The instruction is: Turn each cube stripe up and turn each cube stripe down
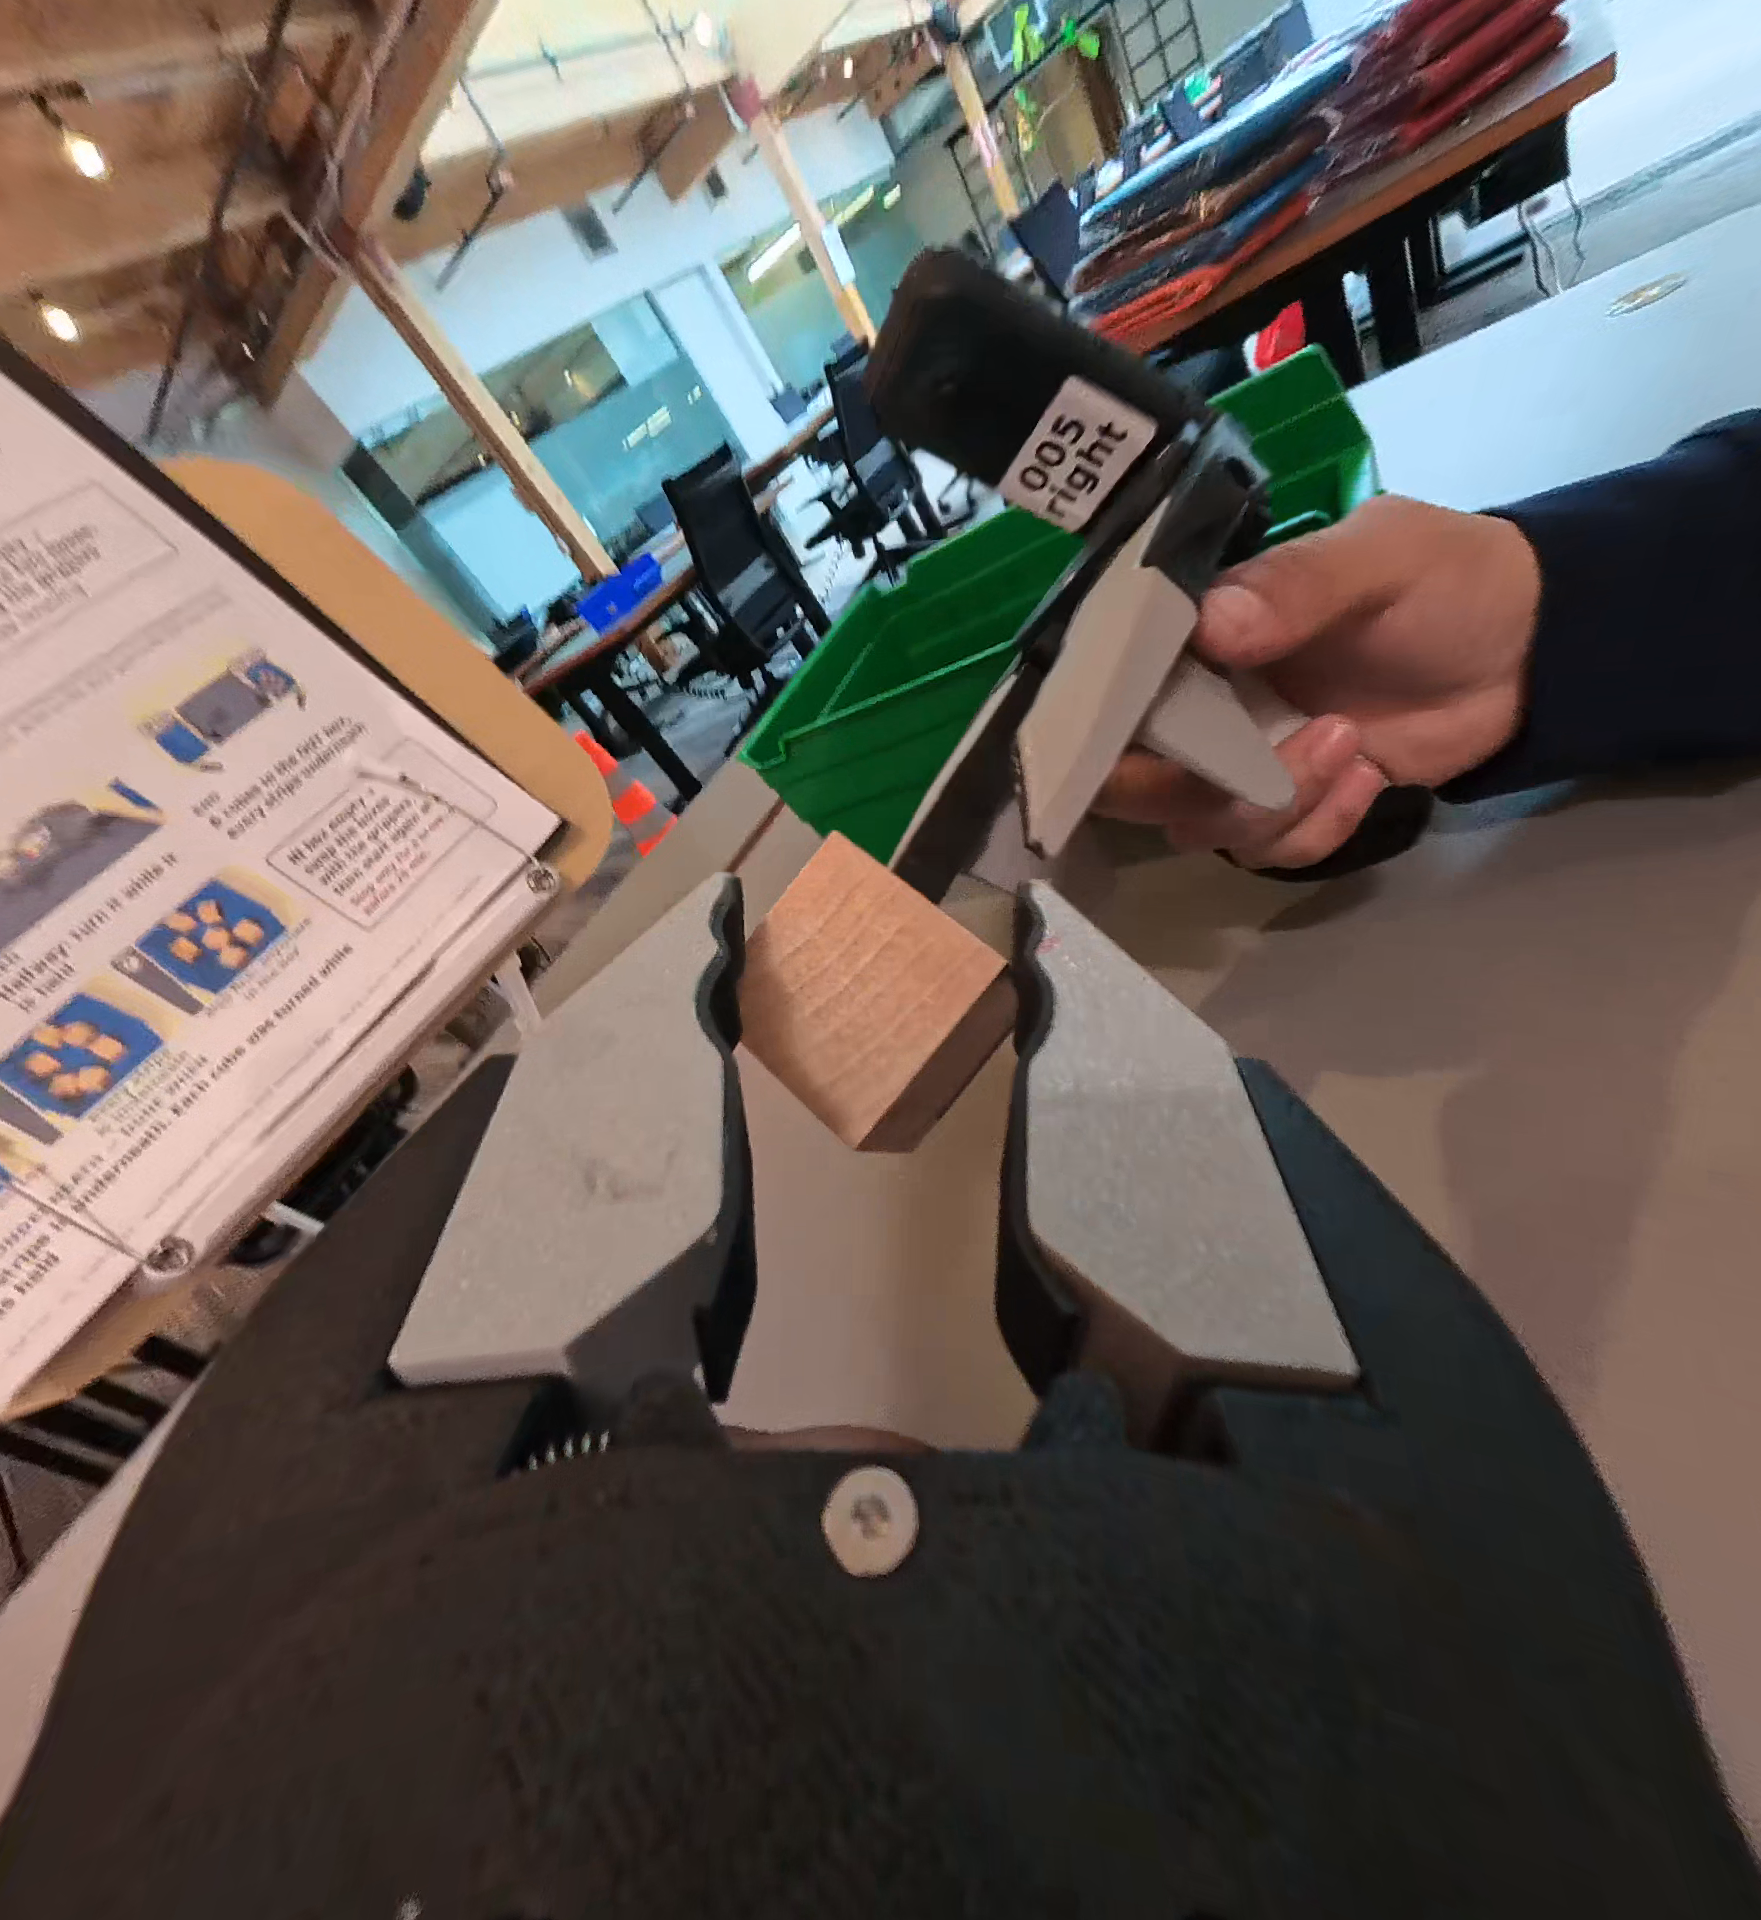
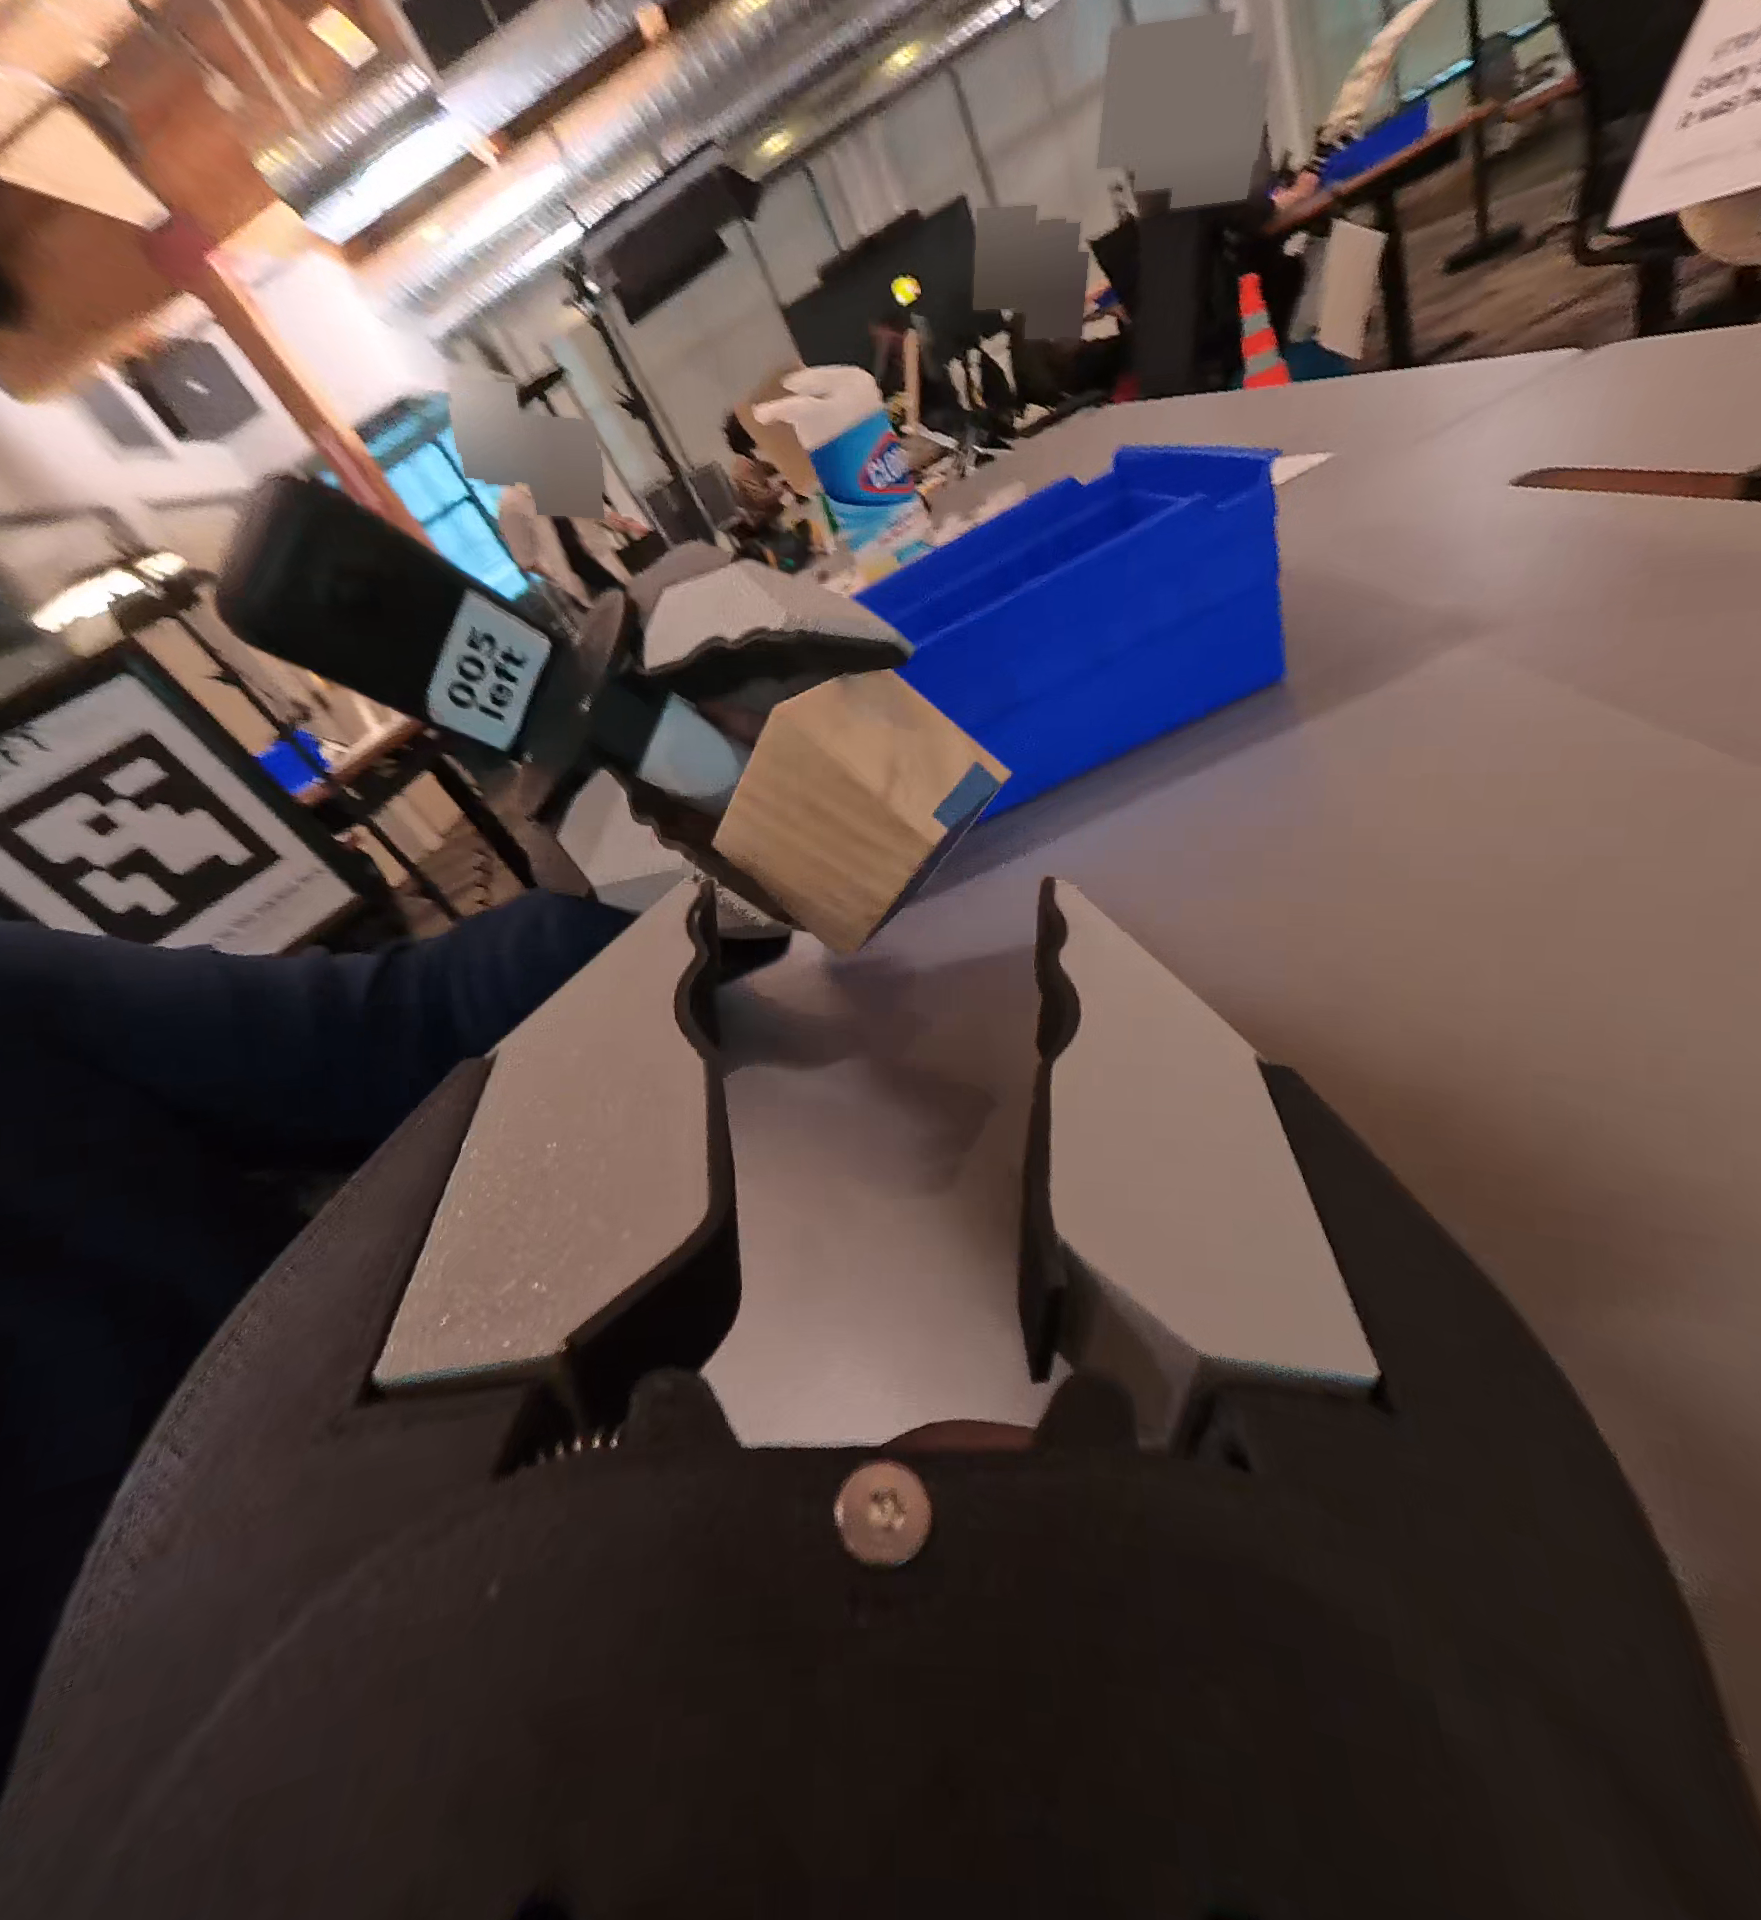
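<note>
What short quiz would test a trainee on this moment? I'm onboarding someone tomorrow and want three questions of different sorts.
1. True or false: the left gripper holds the wooden cube off the table.
2. Which bin sits behind the cube in the right wrist view? A green, B blue, C red.
3. Fill in: the right gripper is ____ and holds nothing.

Key: 1 true; 2 B; 3 open.
</note>
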Motion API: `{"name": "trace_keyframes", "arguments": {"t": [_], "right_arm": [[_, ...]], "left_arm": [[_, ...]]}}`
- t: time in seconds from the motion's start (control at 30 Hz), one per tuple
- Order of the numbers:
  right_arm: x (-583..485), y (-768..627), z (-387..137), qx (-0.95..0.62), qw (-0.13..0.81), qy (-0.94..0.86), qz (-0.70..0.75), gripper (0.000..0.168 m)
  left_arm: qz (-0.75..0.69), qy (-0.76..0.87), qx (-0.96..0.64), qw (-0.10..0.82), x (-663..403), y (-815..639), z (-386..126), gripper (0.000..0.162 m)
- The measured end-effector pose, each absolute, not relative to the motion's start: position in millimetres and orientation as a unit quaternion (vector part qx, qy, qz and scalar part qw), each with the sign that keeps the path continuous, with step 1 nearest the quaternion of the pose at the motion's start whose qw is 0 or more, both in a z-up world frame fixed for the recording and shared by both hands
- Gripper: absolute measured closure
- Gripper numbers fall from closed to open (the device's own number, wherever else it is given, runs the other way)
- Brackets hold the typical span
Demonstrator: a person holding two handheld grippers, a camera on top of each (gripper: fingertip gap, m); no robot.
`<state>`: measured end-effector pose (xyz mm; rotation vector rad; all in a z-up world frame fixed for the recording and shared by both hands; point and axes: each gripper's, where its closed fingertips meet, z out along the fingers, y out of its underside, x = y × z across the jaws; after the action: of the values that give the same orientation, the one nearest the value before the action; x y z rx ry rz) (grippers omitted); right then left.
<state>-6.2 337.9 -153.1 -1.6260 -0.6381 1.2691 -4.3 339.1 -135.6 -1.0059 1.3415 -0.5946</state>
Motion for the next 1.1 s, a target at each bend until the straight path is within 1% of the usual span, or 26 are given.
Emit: {"name": "trace_keyframes", "arguments": {"t": [0.03, 0.2, 0.3, 0.37, 0.57, 0.7, 0.83, 1.1], "right_arm": [[-5.6, 335.6, -149.6, -0.655, 0.470, -0.260, 0.531, 0.110], [-13.1, 316.6, -138.0, -0.611, 0.441, -0.282, 0.594, 0.108], [-24.6, 297.9, -135.0, -0.582, 0.408, -0.311, 0.631, 0.107], [-30.1, 291.9, -135.4, -0.572, 0.402, -0.325, 0.636, 0.106], [-38.1, 290.8, -138.5, -0.551, 0.365, -0.303, 0.686, 0.105], [-42.5, 281.3, -133.6, -0.515, 0.341, -0.306, 0.724, 0.108], [-45.1, 271.3, -123.2, -0.479, 0.344, -0.314, 0.745, 0.120], [-42.3, 294.9, -130.2, -0.531, 0.406, -0.286, 0.687, 0.123]], "left_arm": [[-0.261, 0.586, -0.424, 0.639, -5.7, 334.3, -132.6, 0.112], [-0.355, 0.599, -0.315, 0.645, -15.8, 285.8, -119.1, 0.117], [-0.360, 0.583, -0.305, 0.662, -18.6, 283.1, -108.8, 0.117], [-0.378, 0.585, -0.296, 0.653, -20.5, 277.9, -108.0, 0.117], [-0.391, 0.593, -0.285, 0.644, -19.2, 269.2, -110.1, 0.118], [-0.403, 0.594, -0.272, 0.641, -18.0, 258.7, -107.8, 0.119], [-0.411, 0.594, -0.266, 0.639, -15.1, 253.9, -109.4, 0.120], [-0.371, 0.591, -0.290, 0.656, -15.0, 275.4, -116.5, 0.120]]}}
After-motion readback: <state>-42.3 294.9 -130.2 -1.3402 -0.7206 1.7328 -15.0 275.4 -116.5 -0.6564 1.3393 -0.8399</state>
